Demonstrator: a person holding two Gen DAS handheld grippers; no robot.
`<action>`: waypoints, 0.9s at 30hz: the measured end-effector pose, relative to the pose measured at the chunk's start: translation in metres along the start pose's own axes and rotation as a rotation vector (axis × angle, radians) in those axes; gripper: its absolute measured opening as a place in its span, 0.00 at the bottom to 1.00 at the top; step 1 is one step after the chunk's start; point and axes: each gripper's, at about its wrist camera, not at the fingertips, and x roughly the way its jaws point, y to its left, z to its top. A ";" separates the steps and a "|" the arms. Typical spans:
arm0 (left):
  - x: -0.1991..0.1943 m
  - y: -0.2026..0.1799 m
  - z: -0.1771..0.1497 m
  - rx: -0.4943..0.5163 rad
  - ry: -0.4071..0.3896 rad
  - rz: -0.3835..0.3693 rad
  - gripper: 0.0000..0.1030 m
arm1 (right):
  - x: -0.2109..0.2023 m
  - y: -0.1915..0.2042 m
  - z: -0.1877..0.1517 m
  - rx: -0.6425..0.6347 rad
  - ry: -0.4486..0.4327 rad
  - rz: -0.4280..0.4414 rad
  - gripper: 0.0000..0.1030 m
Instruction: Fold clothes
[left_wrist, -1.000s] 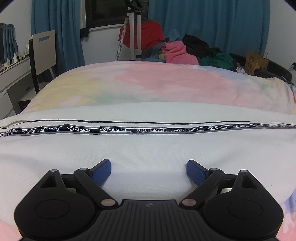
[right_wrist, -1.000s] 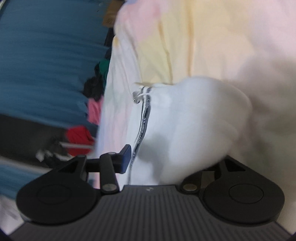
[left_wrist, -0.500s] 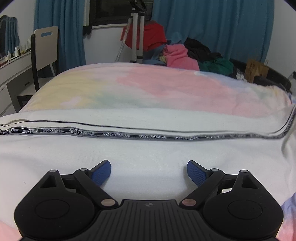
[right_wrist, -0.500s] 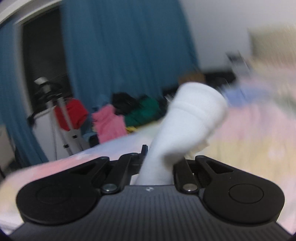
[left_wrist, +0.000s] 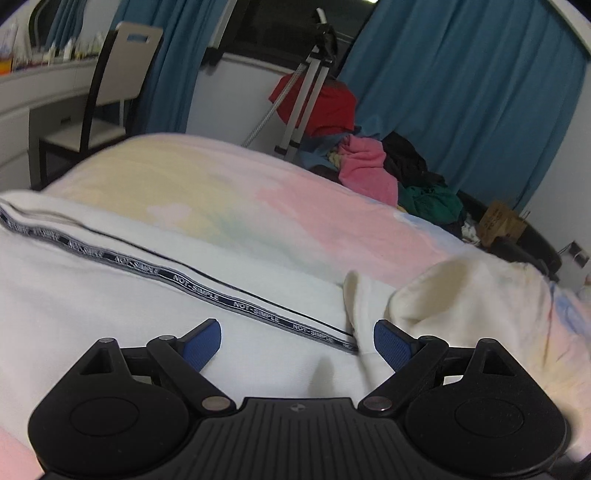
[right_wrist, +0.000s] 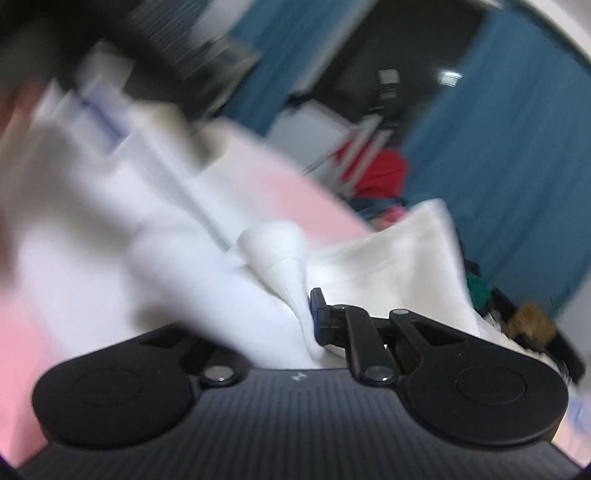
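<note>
Bedroom with blue curtains across the back, a chair and desk at upper left of the left view, a tripod at top centre, and a heap of red, pink, black and green clothes beside it. Pastel bedspread filling the middle.

White garment spread over the lower left of the left view, one end bunched and lifted at centre right. Left gripper hovering just above the cloth, jaws released and wide, nothing between them. Right gripper clenched on a gathered fold of the white garment, seen blurred at frame centre.

Judged step: carrying one end of the garment across for a fold. Next move likely calls for laying that end flat over the spread part, edges lined up, then letting go; left gripper free to pin or smooth.

Readable writing: black trim band running diagonally across the garment, repeating "NOT-SIMPLE". Cardboard box at right edge bears print, too small to read.
</note>
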 end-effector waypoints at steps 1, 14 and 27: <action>0.000 0.002 0.000 -0.010 0.005 -0.013 0.89 | 0.000 0.004 -0.003 -0.030 0.002 -0.005 0.11; -0.003 0.007 0.000 -0.016 -0.006 -0.087 0.89 | -0.025 0.002 0.019 -0.019 -0.024 0.088 0.11; -0.009 -0.009 -0.008 0.069 -0.049 -0.116 0.89 | -0.039 -0.033 0.046 0.283 0.062 0.339 0.70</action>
